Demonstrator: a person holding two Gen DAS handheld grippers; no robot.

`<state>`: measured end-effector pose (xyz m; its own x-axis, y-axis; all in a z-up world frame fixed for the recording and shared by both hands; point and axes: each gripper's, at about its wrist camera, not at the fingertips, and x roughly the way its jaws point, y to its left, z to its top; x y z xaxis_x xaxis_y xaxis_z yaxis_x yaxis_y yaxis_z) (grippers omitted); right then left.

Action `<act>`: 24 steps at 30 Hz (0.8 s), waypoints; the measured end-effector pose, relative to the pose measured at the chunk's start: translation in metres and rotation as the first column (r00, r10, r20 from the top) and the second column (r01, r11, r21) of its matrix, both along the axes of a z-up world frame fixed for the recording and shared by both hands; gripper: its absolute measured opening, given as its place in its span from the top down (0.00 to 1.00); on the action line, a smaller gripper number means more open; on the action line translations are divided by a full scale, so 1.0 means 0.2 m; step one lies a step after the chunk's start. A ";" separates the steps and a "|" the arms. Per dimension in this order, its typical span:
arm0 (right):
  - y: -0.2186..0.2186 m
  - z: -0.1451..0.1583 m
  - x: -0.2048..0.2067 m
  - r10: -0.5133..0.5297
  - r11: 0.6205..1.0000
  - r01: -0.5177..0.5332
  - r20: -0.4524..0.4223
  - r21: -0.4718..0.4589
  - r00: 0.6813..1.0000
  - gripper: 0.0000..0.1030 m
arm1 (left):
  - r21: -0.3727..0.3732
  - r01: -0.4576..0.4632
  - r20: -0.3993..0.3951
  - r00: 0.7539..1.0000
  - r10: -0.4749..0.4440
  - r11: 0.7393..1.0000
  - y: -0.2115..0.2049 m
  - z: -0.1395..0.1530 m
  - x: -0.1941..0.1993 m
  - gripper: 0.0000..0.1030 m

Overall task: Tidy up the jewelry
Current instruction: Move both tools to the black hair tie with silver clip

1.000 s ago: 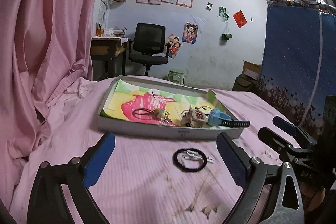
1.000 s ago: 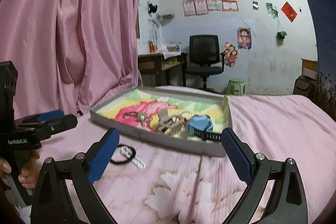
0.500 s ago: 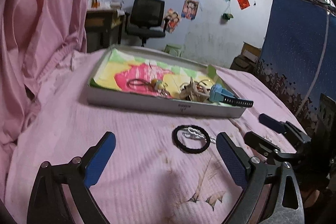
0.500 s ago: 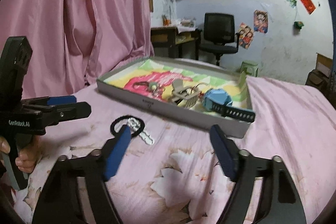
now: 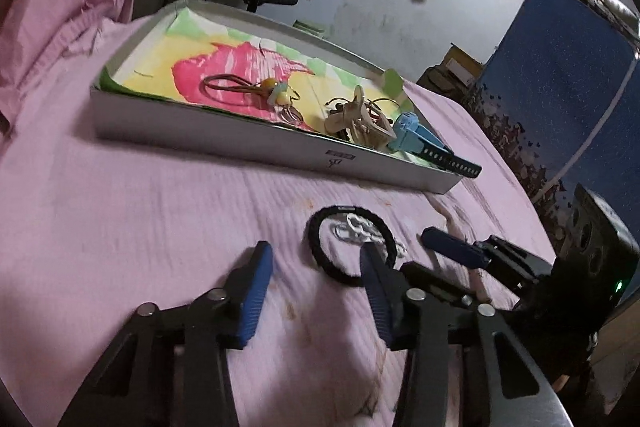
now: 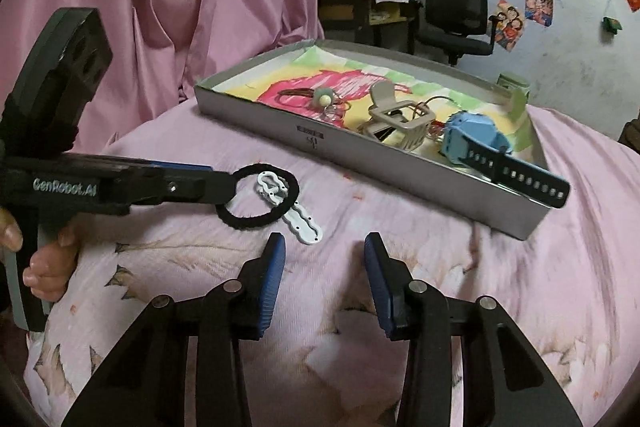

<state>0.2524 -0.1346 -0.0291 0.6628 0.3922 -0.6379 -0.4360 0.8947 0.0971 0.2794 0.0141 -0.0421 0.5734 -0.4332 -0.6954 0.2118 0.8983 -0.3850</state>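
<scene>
Black hair tie [image 6: 258, 197] lies flat on the pink bedsheet [image 6: 500, 287], just in front of the grey tray [image 6: 400, 163], with a white plastic clip [image 6: 288, 207] resting across it. Left gripper [image 5: 316, 269] has its blue-padded fingers parted; its right finger [image 5: 372, 267] sits over the near rim of the tie, though contact cannot be told. Right gripper [image 6: 325, 259] hovers low over the sheet near the clip, fingers apart and holding nothing. Inside the tray, on a pink, yellow and green drawing, lie a brown hair tie with beads [image 5: 240, 87], a beige claw clip [image 6: 400, 119] and a blue watch [image 6: 476, 139] whose black strap [image 6: 524, 179] overhangs the tray's front wall
</scene>
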 end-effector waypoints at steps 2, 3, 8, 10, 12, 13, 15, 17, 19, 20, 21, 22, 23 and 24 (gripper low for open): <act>0.01 -0.01 0.02 0.012 1.000 -0.012 -0.011 0.000 1.000 0.64 | -0.023 -0.002 -0.014 1.000 0.002 1.000 0.01 -0.01 0.02 0.67; 0.01 -0.01 0.03 0.018 1.000 -0.018 -0.015 -0.002 1.000 0.65 | -0.033 -0.003 -0.022 1.000 0.002 0.999 0.01 -0.02 0.03 0.68; 0.05 -0.02 0.06 0.050 0.999 -0.051 -0.028 -0.020 0.998 0.70 | -0.065 0.015 -0.048 0.999 -0.018 0.998 0.02 -0.05 0.06 0.75; 0.06 -0.02 0.07 0.063 0.998 -0.064 -0.030 -0.022 0.998 0.73 | -0.070 0.021 -0.057 0.998 -0.025 0.997 0.02 -0.05 0.08 0.80; 0.07 -0.02 0.07 0.079 0.997 -0.079 -0.034 -0.022 0.996 0.77 | -0.077 0.019 -0.070 0.997 -0.025 0.997 0.02 -0.07 0.09 0.87; 0.08 -0.02 0.08 0.085 0.996 -0.086 -0.037 -0.021 0.996 0.79 | -0.082 0.017 -0.074 0.997 -0.023 0.997 0.02 -0.07 0.10 0.90; 0.08 -0.03 0.08 0.093 0.995 -0.094 -0.044 -0.019 0.995 0.83 | -0.092 0.011 -0.076 0.997 -0.018 0.996 0.02 -0.08 0.10 0.92; 0.08 -0.03 0.08 0.093 0.995 -0.094 -0.043 -0.015 0.995 0.85 | -0.096 0.006 -0.071 0.997 -0.013 0.995 0.03 -0.08 0.09 0.94; 0.08 -0.03 0.08 0.089 0.996 -0.090 -0.046 -0.013 0.995 0.86 | -0.093 -0.002 -0.058 0.998 -0.004 0.996 0.03 -0.08 0.07 0.94; 0.08 -0.03 0.08 0.087 0.996 -0.087 -0.045 -0.013 0.995 0.86 | -0.090 -0.008 -0.049 0.999 0.004 0.996 0.03 -0.08 0.06 0.94; 0.07 -0.02 0.08 0.085 0.996 -0.086 -0.044 -0.012 0.995 0.86 | -0.088 -0.016 -0.038 0.999 0.012 0.996 0.04 -0.07 0.05 0.94; 0.07 -0.03 0.08 0.084 0.996 -0.084 -0.044 -0.012 0.996 0.86 | -0.087 -0.022 -0.030 0.999 0.019 0.996 0.04 -0.07 0.04 0.94; 0.07 -0.02 0.08 0.082 0.997 -0.083 -0.043 -0.011 0.996 0.86 | -0.083 -0.031 -0.022 0.999 0.029 0.996 0.05 -0.07 0.03 0.94; 0.07 -0.02 0.07 0.080 0.997 -0.081 -0.042 -0.012 0.996 0.86 | -0.080 -0.047 -0.010 0.999 0.046 0.996 0.05 -0.06 0.01 0.94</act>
